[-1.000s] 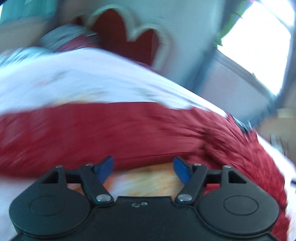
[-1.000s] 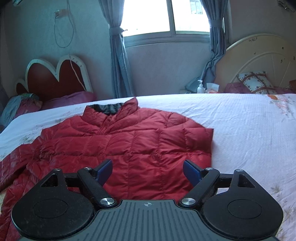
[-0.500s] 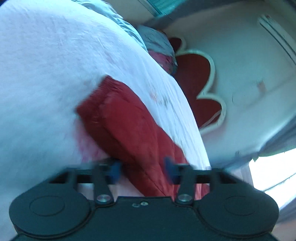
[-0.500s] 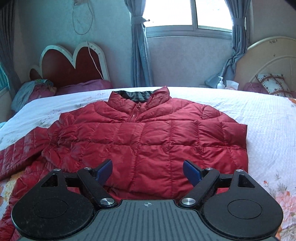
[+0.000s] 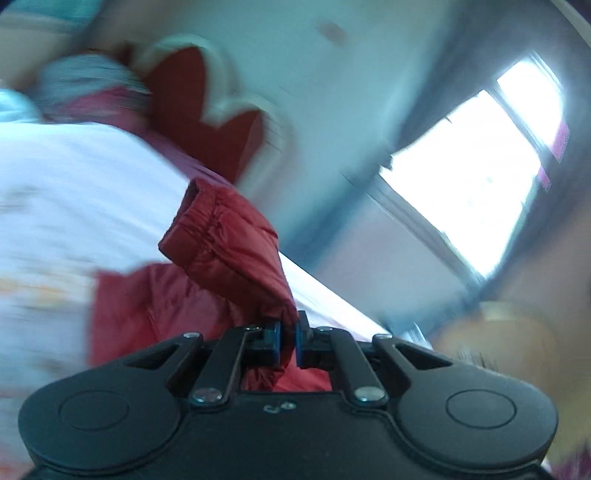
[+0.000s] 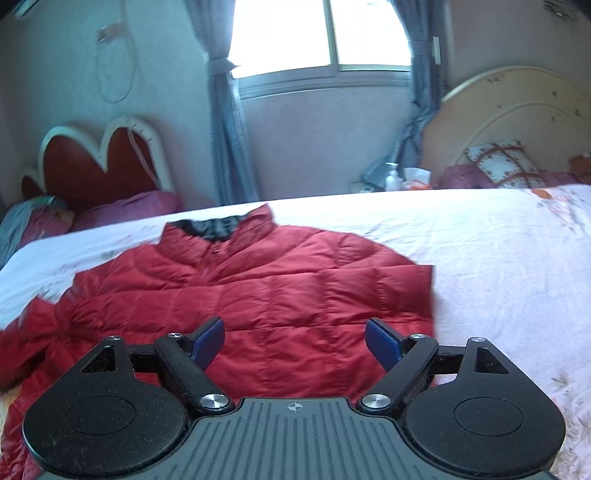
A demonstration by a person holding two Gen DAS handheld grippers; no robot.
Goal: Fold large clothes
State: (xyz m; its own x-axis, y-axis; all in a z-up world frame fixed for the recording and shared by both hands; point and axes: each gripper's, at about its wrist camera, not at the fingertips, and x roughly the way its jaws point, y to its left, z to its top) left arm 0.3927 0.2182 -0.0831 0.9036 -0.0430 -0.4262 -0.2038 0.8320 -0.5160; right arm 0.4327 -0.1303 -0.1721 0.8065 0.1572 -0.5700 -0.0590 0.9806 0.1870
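Observation:
A red quilted puffer jacket (image 6: 266,291) lies front up on the white bed (image 6: 498,251), collar toward the far wall. Its right side looks folded in, ending in a straight edge. In the left wrist view my left gripper (image 5: 288,341) is shut on the jacket's sleeve (image 5: 229,243), pinching the fabric near the elastic cuff, which sticks up above the bedsheet (image 5: 74,192). My right gripper (image 6: 295,341) hovers open over the jacket's lower hem with nothing between its blue pads. The left wrist view is blurred.
A red heart-shaped headboard (image 6: 99,162) with pillows (image 6: 125,210) stands at the far left. A cream round headboard (image 6: 517,122) and patterned cushion (image 6: 502,164) stand far right. A window (image 6: 321,33) with grey curtains fills the far wall, and a pump bottle (image 6: 392,176) stands below it.
My left gripper went from open to shut on the sleeve near its cuff and has lifted it off the sheet. The right gripper stayed open, its view swinging slightly.

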